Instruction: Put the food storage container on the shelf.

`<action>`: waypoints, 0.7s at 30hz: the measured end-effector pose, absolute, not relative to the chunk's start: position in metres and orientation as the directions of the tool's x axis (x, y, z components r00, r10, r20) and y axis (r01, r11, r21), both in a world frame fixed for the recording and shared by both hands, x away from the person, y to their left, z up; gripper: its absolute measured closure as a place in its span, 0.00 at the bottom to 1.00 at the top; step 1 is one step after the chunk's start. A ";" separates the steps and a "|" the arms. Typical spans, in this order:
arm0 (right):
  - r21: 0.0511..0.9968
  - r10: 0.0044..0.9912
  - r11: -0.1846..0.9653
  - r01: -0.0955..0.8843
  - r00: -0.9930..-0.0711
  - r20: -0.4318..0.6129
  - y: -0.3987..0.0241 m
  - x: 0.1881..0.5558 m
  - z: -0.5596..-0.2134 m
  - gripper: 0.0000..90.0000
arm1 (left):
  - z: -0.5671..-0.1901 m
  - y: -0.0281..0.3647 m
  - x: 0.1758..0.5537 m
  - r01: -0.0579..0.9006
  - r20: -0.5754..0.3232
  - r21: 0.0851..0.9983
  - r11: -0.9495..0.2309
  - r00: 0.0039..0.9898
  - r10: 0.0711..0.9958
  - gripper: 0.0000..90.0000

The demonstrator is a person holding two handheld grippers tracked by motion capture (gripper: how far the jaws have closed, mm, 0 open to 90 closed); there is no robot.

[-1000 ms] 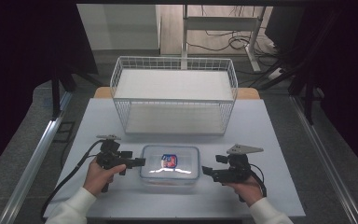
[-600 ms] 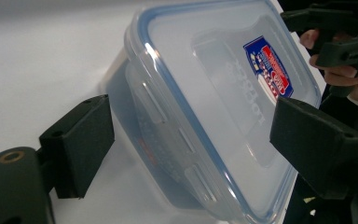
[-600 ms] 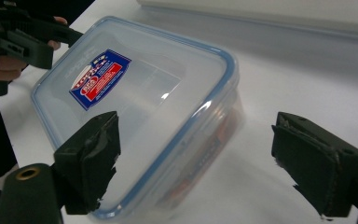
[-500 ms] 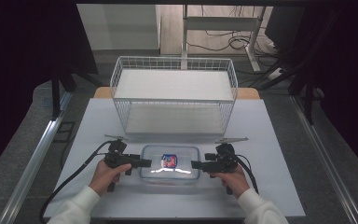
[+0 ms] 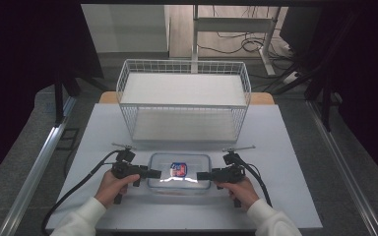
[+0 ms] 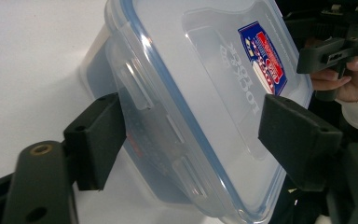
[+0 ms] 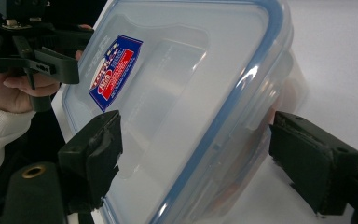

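High view: clear lidded container on tabletop, 6 o'clock of wire basket. Left gripper at container's 9 o'clock, right gripper at 3 o'clock. Fingers of both apart, straddling side latches. Step judged: approach for grasp. Next: close evenly on both ends.
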State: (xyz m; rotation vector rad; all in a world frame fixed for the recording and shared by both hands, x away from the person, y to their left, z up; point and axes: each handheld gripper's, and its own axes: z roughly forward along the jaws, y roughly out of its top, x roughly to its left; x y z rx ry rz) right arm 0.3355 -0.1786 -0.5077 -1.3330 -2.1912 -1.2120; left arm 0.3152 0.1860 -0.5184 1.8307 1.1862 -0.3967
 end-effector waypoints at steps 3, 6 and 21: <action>0.504 0.584 0.212 0.837 -0.522 0.621 -0.181 0.334 -0.505 0.27 | -0.517 0.187 0.314 0.851 -0.660 0.506 -0.142 0.488 0.571 0.29; 0.516 0.583 0.216 0.829 -0.533 0.613 -0.184 0.330 -0.502 0.35 | -0.516 0.189 0.311 0.854 -0.669 0.504 -0.127 0.479 0.568 0.32; 0.550 0.596 0.172 0.817 -0.531 0.603 -0.190 0.309 -0.490 0.51 | -0.502 0.194 0.290 0.834 -0.647 0.542 -0.102 0.492 0.582 0.49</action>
